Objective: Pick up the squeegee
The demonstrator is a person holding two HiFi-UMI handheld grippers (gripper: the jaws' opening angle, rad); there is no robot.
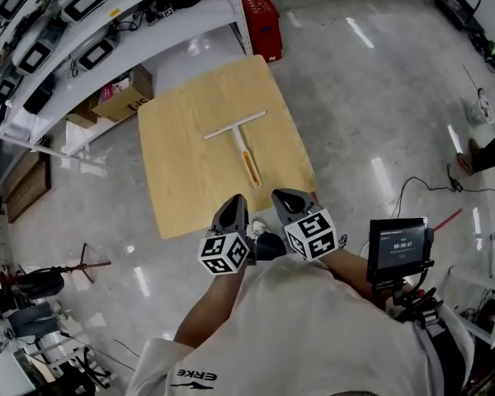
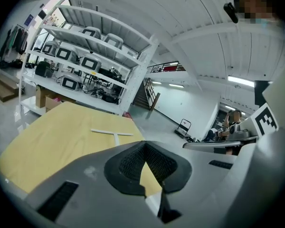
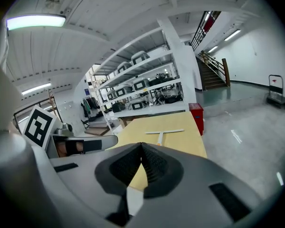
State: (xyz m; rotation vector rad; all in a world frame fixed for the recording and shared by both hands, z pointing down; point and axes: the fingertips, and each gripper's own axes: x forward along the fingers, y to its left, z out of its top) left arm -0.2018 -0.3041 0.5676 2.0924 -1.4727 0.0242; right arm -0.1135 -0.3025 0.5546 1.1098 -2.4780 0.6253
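Ahead lies the squeegee (image 1: 242, 143), handle pointing back between the left gripper (image 1: 237, 200) and the right gripper (image 1: 280, 195), equally near; both are clenched empty.

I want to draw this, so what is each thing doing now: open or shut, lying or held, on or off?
White T-shaped squeegee with orange handle: lying flat, not held.
Light wooden table: carrying the squeegee.
Left gripper: shut, empty, short of the squeegee.
Right gripper: shut, empty, short of the squeegee.
Small black screen: switched on.
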